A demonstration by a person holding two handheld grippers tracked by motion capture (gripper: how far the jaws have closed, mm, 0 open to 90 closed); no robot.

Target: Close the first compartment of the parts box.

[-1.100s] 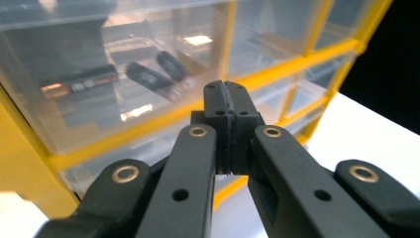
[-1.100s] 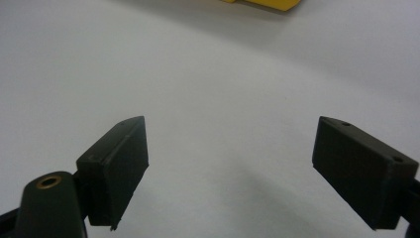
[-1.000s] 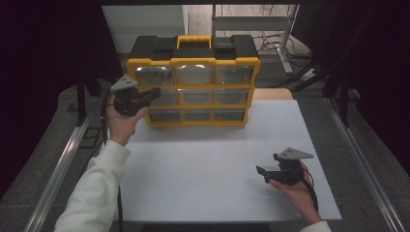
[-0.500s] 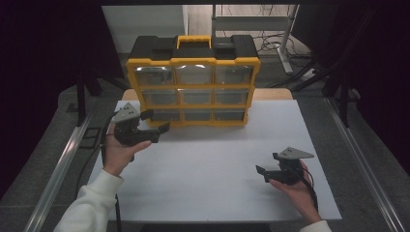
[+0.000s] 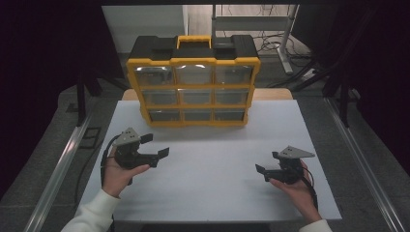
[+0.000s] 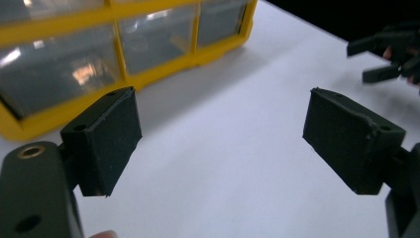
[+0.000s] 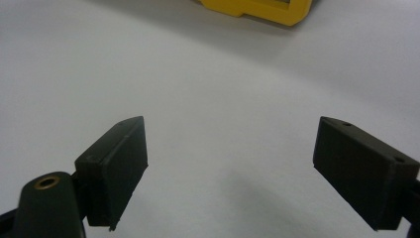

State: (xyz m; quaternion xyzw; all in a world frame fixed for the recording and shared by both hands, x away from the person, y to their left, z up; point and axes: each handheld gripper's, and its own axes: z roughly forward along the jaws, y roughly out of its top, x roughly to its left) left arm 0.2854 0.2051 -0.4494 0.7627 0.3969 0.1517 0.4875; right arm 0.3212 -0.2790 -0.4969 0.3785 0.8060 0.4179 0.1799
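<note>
1. The white worktop (image 5: 208, 164) carries everything.
2. A yellow drawer organizer (image 5: 193, 82) stands upright at its far edge, near the left tool.
3. The left tool (image 5: 155, 147), jaws just opened and empty, hovers before it.
4. The right tool (image 5: 267, 164) hangs apart, empty.

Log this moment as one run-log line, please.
left tongs: just opened, empty | right tongs: open, empty | drawer organizer: upright, untouched

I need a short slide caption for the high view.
Two open hand-held grippers rest before a yellow drawer organizer.
</note>
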